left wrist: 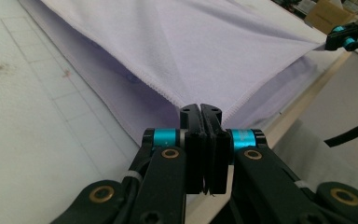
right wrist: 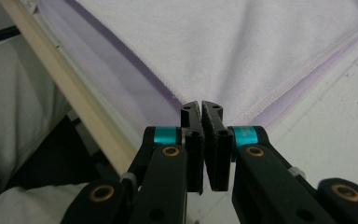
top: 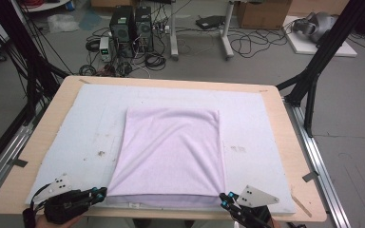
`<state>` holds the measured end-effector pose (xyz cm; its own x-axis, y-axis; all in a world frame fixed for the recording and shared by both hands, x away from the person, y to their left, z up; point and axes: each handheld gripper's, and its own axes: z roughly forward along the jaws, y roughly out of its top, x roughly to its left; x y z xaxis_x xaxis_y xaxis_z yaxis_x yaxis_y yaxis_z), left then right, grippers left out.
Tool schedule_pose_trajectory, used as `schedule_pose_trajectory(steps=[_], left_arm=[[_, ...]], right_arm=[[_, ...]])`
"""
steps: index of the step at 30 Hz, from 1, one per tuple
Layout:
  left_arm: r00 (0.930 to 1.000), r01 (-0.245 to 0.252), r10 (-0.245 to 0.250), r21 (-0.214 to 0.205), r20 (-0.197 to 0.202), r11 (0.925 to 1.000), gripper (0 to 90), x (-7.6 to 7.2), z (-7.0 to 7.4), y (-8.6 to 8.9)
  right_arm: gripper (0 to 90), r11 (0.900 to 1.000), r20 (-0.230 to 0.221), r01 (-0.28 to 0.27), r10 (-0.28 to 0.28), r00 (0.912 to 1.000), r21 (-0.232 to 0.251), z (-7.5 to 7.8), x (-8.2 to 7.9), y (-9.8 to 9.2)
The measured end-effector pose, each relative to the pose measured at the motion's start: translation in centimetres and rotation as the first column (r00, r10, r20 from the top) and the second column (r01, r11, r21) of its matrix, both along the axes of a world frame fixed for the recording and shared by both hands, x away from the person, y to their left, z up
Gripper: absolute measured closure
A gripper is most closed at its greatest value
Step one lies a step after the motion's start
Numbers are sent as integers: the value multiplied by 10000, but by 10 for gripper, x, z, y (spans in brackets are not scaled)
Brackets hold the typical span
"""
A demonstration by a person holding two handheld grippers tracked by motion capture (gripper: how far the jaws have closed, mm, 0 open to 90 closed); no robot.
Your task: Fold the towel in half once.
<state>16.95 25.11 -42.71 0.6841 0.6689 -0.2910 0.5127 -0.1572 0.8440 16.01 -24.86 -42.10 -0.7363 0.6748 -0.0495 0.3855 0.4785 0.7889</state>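
Note:
A lilac cloth [top: 171, 147], folded in two layers, lies flat in the middle of a white mat [top: 266, 137]. My left gripper [top: 102, 192] sits at the cloth's near left corner. In the left gripper view its jaws are pressed together on the hemmed corner of the upper layer [left wrist: 191, 42], at the left gripper tips [left wrist: 200, 108]. My right gripper [top: 224, 198] is at the near right corner. Its tips [right wrist: 201, 105] are closed on the hemmed corner of the cloth [right wrist: 242, 42]. The upper layer is lifted slightly off the lower one at both corners. The right gripper [left wrist: 342, 36] also appears far off in the left gripper view.
The mat covers a wooden table [top: 43, 137], whose front edge runs just below both grippers. Black frame posts [top: 313, 71] stand at the table's sides. Computer towers [top: 130, 28], cables and a cardboard box [top: 266, 12] are on the floor behind.

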Motion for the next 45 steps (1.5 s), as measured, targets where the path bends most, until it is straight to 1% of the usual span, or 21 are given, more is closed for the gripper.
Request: schedule_pose_trajectory(steps=[4, 6, 7, 9, 10, 13, 16, 18, 21, 24, 26, 27, 28, 29, 31, 34, 35, 39, 41, 43, 45], left_arm=[[9992, 284, -277, 257, -272, 9993, 878, -3, -4, -4], [9967, 491, -465, 381, -668, 9981, 869, -1, -9, -7], [9964, 503, -468, 483, -702, 9976, 848, 0, -10, -7], [9976, 120, -89, 443, -687, 9989, 617, 3, -11, -6], [9982, -37, 60, 381, -599, 9993, 579, 5, -10, -5], [9987, -456, 457, 60, -213, 9989, 552, 15, -5, 1], [9969, -781, 782, -145, 24, 9968, 543, 29, -2, 5], [9955, -938, 939, -156, 86, 9955, 541, 41, -1, 7], [9932, -1156, 1159, -233, 80, 9930, 544, 60, -1, 7], [9916, -1296, 1296, -170, 22, 9914, 550, 73, -1, 5], [9899, -1415, 1416, -228, 11, 9897, 554, 81, -1, 4], [9892, -1467, 1467, -264, -4, 9888, 554, 83, -1, 3], [9882, -1534, 1534, -290, -22, 9877, 555, 84, 0, 3], [9876, -1571, 1571, -341, -9, 9870, 556, 86, 1, 3], [9867, -1624, 1624, -364, -28, 9860, 556, 88, 2, 3], [9857, -1684, 1682, -268, -91, 9854, 556, 93, 1, 5], [9851, -1720, 1717, -285, -137, 9847, 556, 96, 1, 5], [9833, -1798, 1791, -190, -327, 9835, 553, 107, -1, 7], [9824, -1783, 1767, -222, -605, 9837, 554, 116, -2, 6], [9828, -1683, 1658, -249, -809, 9854, 554, 127, -4, 1], [9839, -1526, 1513, -72, -950, 9883, 555, 139, -6, -6]], right_arm=[[880, 9999, -118, -9, 7, 9999, -123, 0, -7, -5], [875, 9961, -272, -134, 111, 9996, -867, -6, -7, -2], [864, 9951, -382, -168, 131, 9992, -977, -8, -7, 0], [779, 9968, -434, -127, 93, 9990, -795, -9, -5, 0], [724, 9985, -401, 57, -79, 9992, -549, -8, -4, -2], [632, 9971, -332, 755, -750, 9966, 128, -4, 0, -9], [601, 9878, -381, 1392, -1368, 9899, 701, -5, 9, -15], [613, 9827, -423, 1635, -1603, 9862, 867, -6, 16, -15], [665, 9785, -702, 1943, -1896, 9794, 688, -10, 28, -11], [684, 9807, -1186, 1818, -1726, 9778, 716, -17, 39, -4], [706, 9808, -1431, 1896, -1813, 9730, 465, -20, 43, 1], [766, 9806, -1526, 1954, -1912, 9696, 132, -22, 45, 4], [860, 9818, -1483, 1900, -1866, 9712, 83, -21, 44, 4], [868, 9853, -1545, 1708, -1703, 9732, -99, -20, 42, 4], [873, 9856, -1311, 1559, -1634, 9778, -655, -18, 36, 6], [867, 9834, -1143, 1524, -1633, 9799, -983, -15, 32, 6], [852, 9836, -1119, 1558, -1655, 9798, -908, -15, 32, 6], [680, 9825, -823, 1837, -1856, 9792, -305, -9, 37, 2], [634, 9824, -643, 1862, -1866, 9803, -119, -7, 41, 1], [617, 9806, -494, 1961, -1958, 9794, 10, -5, 45, 1], [611, 9795, -430, 2014, -2009, 9787, 81, -3, 51, 1]])
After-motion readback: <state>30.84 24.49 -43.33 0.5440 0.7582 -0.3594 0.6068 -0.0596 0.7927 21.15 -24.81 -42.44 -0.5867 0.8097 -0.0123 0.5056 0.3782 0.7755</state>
